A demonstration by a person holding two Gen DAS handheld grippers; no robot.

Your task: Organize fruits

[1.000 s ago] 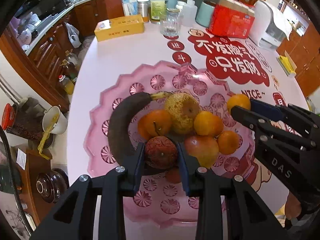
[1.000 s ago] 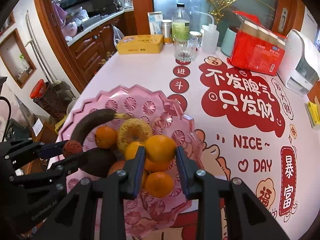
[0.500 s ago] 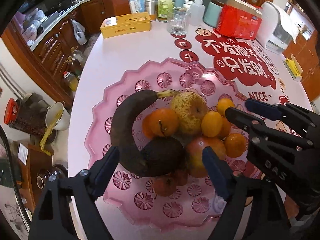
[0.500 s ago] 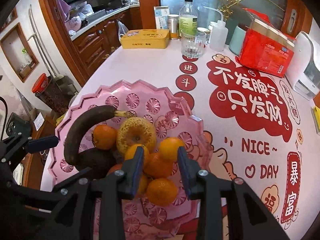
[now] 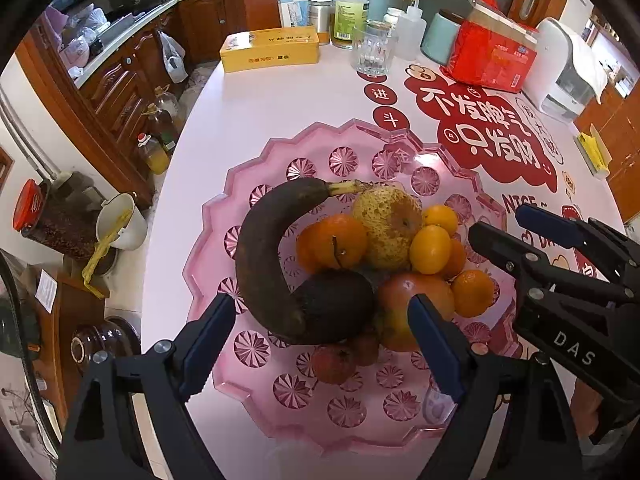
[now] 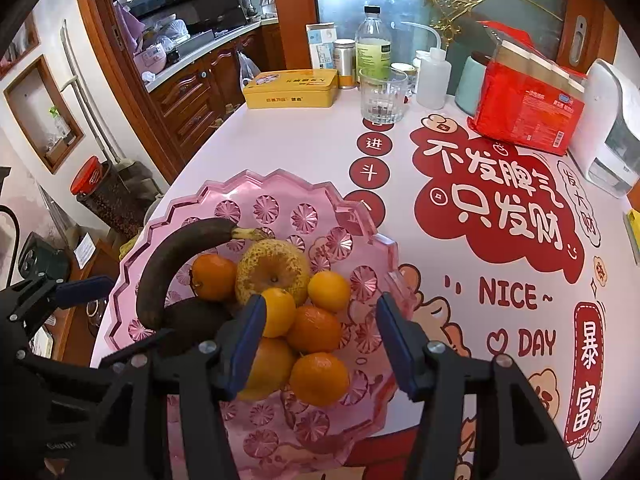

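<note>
A pink scalloped fruit tray (image 5: 256, 364) (image 6: 320, 216) holds a blackened banana (image 5: 264, 248) (image 6: 168, 268), a dark avocado (image 5: 340, 304), a yellow pear (image 5: 384, 228) (image 6: 276, 268), a reddish apple (image 5: 412, 304), several oranges (image 5: 336, 240) (image 6: 320, 372) and a small red fruit (image 5: 334, 362). My left gripper (image 5: 320, 348) is open and empty above the tray's near side. My right gripper (image 6: 320, 344) is open and empty above the oranges; it also shows at the right of the left wrist view (image 5: 520, 228).
The pink table (image 5: 260, 120) carries a yellow tin (image 5: 272, 48), a glass (image 5: 372, 52), bottles (image 5: 350, 4), a red package (image 5: 496, 56) and a white appliance (image 5: 568, 68) at the back. The table's left edge drops to floor clutter.
My left gripper opened and let go of the small red fruit, which now lies in the tray. My right gripper opened and released an orange onto the pile. Both pulled back slightly.
</note>
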